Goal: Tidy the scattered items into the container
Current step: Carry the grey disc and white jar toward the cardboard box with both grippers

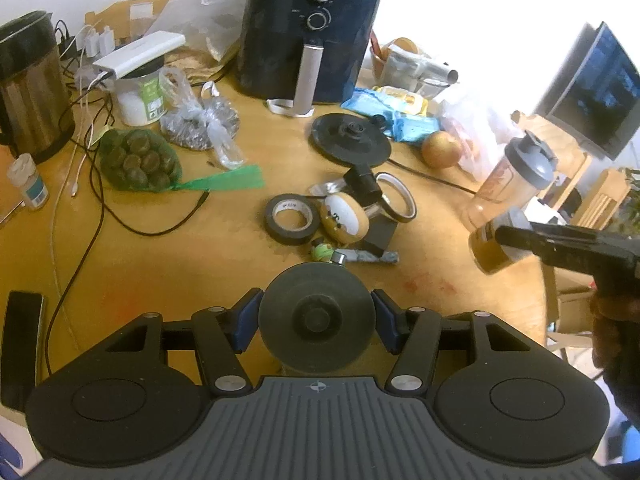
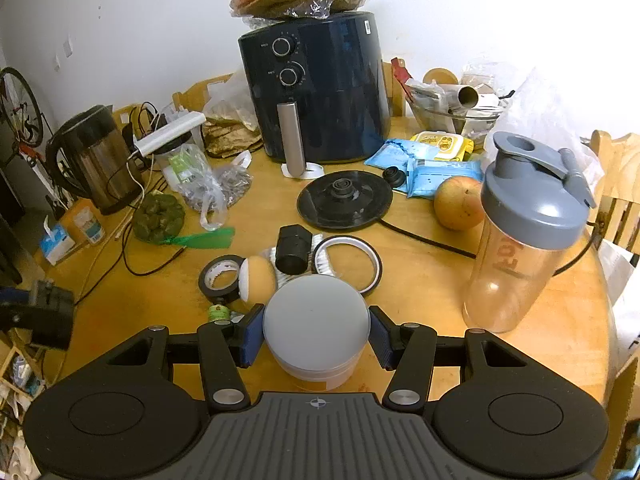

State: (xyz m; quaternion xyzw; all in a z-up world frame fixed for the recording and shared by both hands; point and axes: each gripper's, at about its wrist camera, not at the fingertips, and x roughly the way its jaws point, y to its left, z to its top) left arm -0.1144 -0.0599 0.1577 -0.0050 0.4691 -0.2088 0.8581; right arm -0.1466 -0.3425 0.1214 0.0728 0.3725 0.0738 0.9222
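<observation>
L gripper (image 1: 316, 322) is clamping a dark round-lidded jar (image 1: 315, 316) between its blue pads, holding it above the wooden table (image 1: 180, 264). R gripper (image 2: 316, 336) is gripping a grey-lidded jar (image 2: 316, 328) the same way; from the left wrist view that jar is showing at the right edge w/ a hand behind it. Still lying loose mid-table: black tape roll (image 1: 289, 219), round wooden toy (image 1: 345, 219), thin ring (image 2: 347, 263), small green item (image 1: 322, 252). Shaker bottle (image 2: 528, 232) is standing upright nr the right edge, close to an apple (image 2: 459, 202)

Phone (image 1: 22, 344) cut off at left edge; monitor (image 1: 596, 92) cropped at right.
</observation>
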